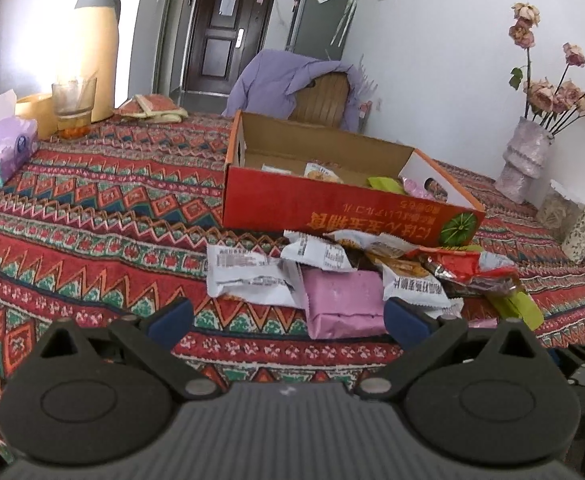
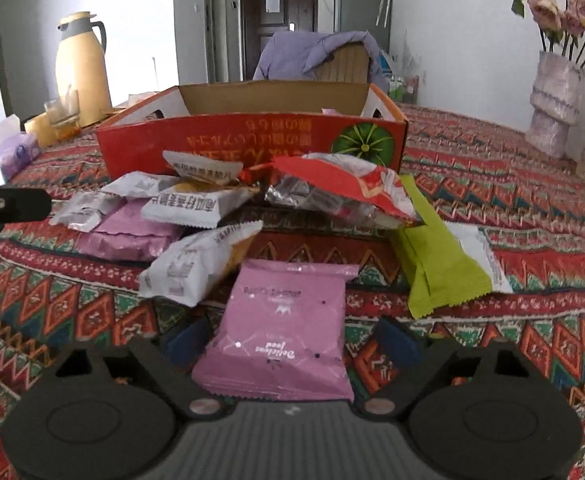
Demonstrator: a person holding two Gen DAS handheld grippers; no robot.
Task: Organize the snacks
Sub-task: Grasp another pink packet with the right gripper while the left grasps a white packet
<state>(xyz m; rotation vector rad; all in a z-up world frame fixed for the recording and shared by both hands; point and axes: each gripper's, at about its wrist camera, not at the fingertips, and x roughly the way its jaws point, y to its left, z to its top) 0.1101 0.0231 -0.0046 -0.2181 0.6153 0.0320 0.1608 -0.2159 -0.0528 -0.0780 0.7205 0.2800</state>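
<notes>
I see right gripper [image 2: 288,340] jaws wide, straddling the pink snack packet [image 2: 280,324] without pinching; left gripper [image 1: 288,316] jaws open, empty.

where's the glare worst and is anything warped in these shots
Left wrist view: window light blows out the wall behind the thermos, and the cardboard box bows. Right wrist view: more even light, dark fisheye corners, the pink packet near the lens is slightly soft.

Snack packets [image 1: 344,268] are lying in the middle of the frame, just below a red box [image 1: 332,208], on a patterned cloth [image 1: 92,220].
</notes>
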